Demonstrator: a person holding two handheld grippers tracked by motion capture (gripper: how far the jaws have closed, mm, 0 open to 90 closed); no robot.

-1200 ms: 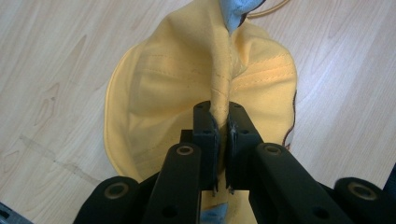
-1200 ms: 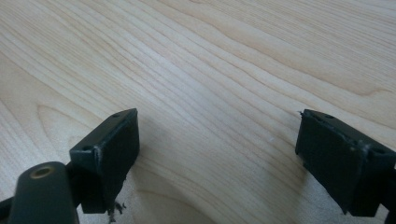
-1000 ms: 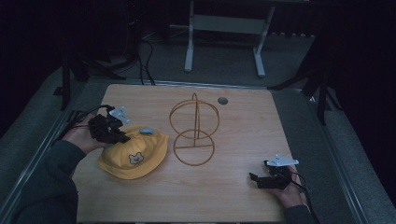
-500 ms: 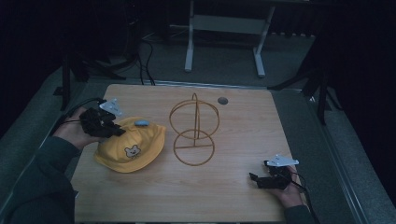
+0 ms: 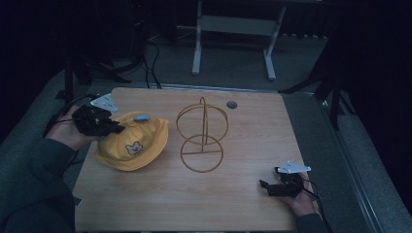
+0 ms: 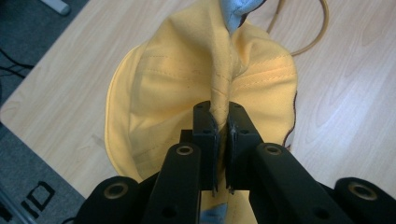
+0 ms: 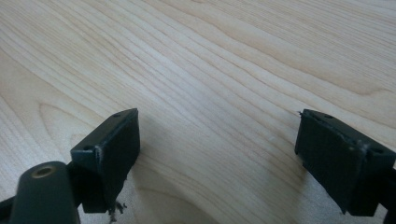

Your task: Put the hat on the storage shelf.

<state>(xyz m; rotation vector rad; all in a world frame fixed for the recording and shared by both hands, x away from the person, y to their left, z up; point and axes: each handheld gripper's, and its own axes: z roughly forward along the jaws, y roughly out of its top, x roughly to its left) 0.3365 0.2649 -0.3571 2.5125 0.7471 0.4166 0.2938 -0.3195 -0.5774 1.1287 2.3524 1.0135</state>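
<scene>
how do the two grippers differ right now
The left gripper is shut on a fold of the yellow hat; the right gripper is open with nothing between its jaws. The left sits at the hat, the right low over bare table near the front corner. Both have black jaws.

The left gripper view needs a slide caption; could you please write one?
Left gripper shut on a pinched fold of the yellow fabric hat above the light wooden table.
</scene>
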